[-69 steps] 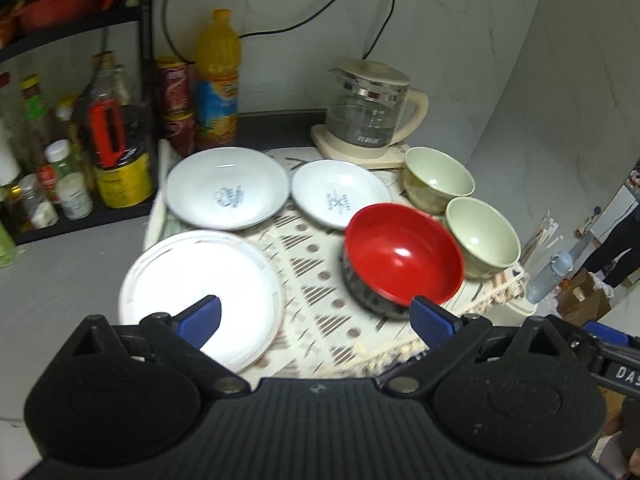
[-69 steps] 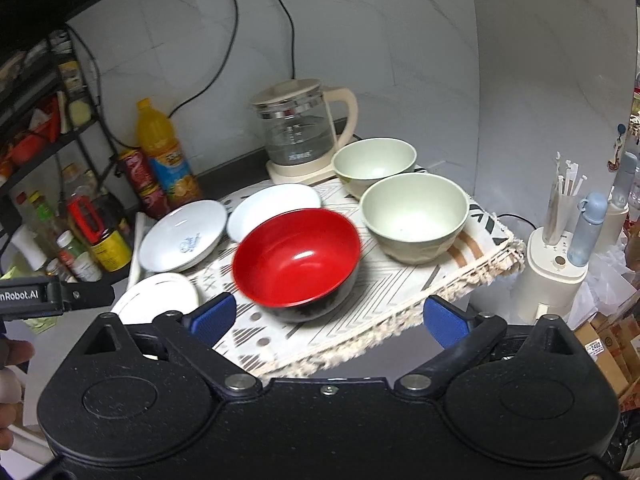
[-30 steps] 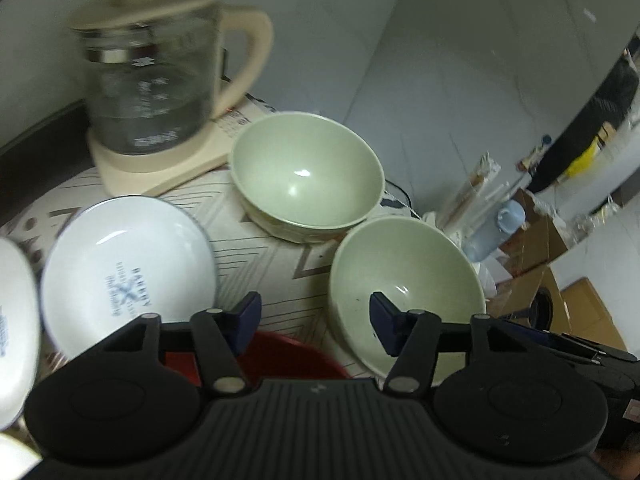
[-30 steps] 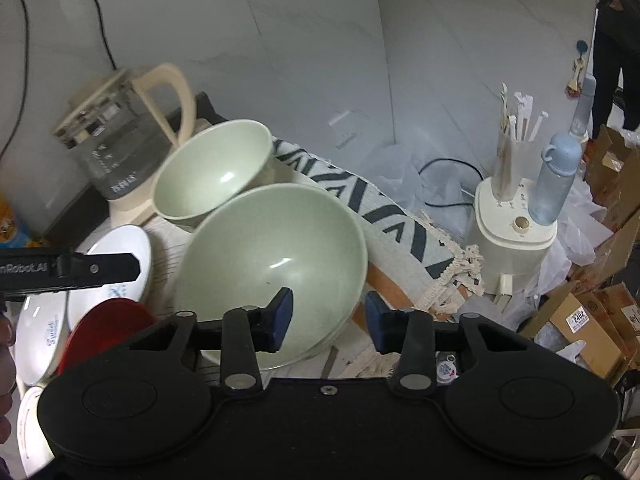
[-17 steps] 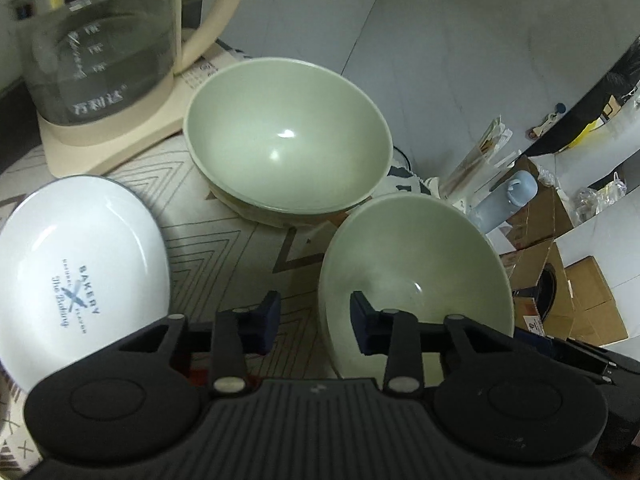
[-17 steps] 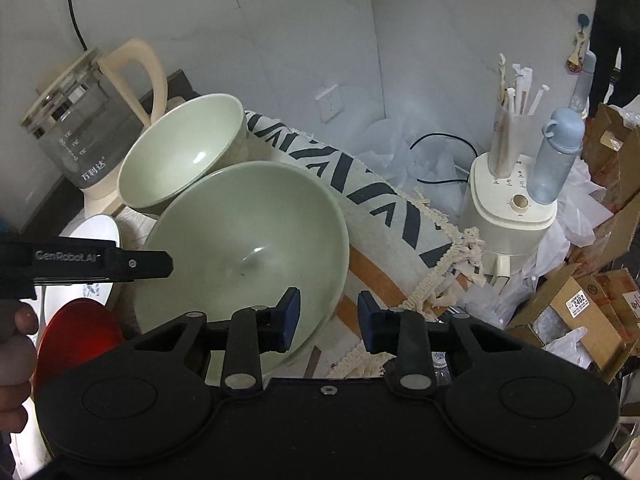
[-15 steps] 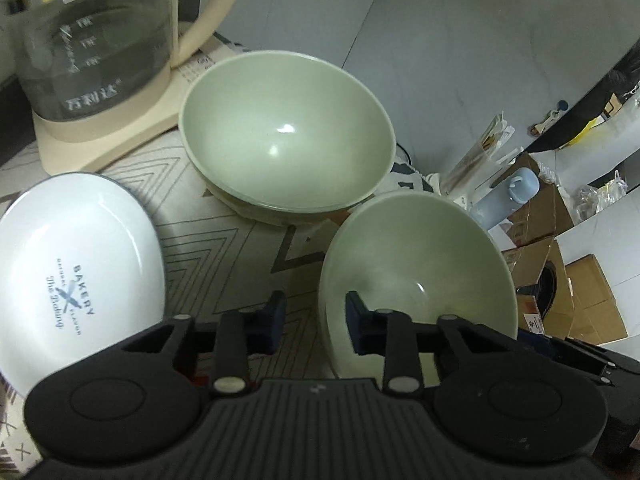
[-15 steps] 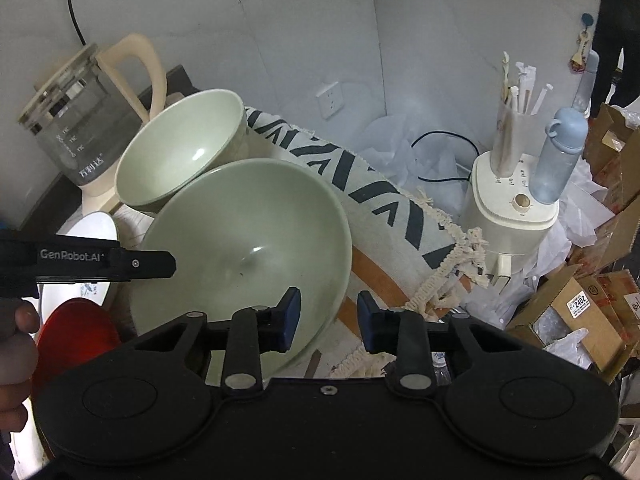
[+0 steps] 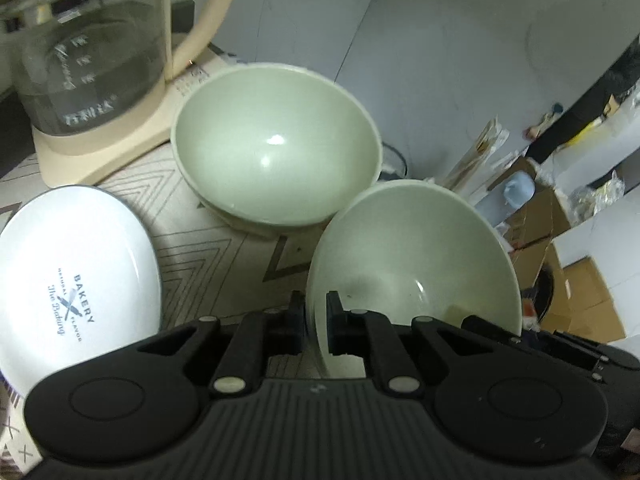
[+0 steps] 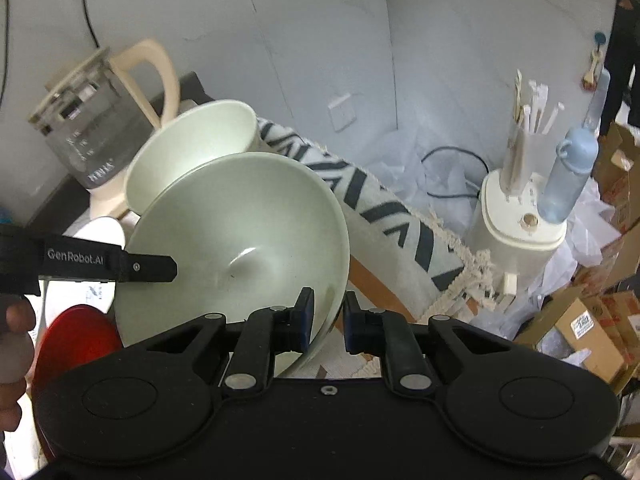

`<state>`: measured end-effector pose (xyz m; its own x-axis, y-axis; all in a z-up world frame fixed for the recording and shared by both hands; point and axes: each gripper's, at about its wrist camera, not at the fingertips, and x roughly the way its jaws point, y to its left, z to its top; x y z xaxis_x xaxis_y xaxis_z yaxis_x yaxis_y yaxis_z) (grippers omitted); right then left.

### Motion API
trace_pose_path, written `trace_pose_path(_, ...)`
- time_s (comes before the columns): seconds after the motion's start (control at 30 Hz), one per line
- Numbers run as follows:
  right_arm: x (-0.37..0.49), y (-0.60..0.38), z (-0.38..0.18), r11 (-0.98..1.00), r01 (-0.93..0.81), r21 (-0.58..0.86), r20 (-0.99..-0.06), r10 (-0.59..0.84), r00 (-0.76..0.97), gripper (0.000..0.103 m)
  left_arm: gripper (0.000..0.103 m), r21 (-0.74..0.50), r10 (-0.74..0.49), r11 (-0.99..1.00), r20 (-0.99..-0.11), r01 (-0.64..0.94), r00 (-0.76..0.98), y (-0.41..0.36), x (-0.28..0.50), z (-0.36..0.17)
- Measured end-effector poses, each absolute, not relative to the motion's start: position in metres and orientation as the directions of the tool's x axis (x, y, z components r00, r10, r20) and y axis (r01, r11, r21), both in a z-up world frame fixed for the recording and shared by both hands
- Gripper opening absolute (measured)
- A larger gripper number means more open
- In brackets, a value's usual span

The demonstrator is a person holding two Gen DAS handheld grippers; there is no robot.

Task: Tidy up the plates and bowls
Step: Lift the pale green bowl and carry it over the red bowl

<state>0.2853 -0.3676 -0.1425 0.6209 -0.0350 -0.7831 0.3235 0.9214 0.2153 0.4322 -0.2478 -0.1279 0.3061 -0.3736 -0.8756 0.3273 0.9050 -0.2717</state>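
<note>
Both hand-held grippers clamp opposite rims of one smooth, pale green bowl (image 9: 416,264): the left hand-held gripper (image 9: 316,320) on its near-left rim, the right hand-held gripper (image 10: 326,322) on its right rim. The bowl sits tilted at the table's right edge, beside a second glossy green bowl (image 9: 276,152) on the patterned woven cloth (image 9: 224,248).

Patterned table mat (image 9: 224,248), bearing kettle base (image 9: 104,156), green bowl (image 9: 276,152), white plate (image 9: 72,280)
</note>
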Motion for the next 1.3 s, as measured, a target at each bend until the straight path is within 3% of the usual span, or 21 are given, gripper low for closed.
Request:
trace_pose_path(0.57,0.264,-0.341,-0.083,0.965,0.159,0.21,-0.684,0.028,0.729,0.015,0.009,-0.28,-0.343,0.939,-0.806,0.2,0.482,-0.206,0.378,-0.062)
trace_pose_path(1.3,0.253,-0.28,-0.068,0.975,-0.062,0.214,-0.656,0.19,0.731,0.015,0.009,-0.279,-0.222,0.96,-0.788,-0.012,0.574,-0.132,0.314,-0.042)
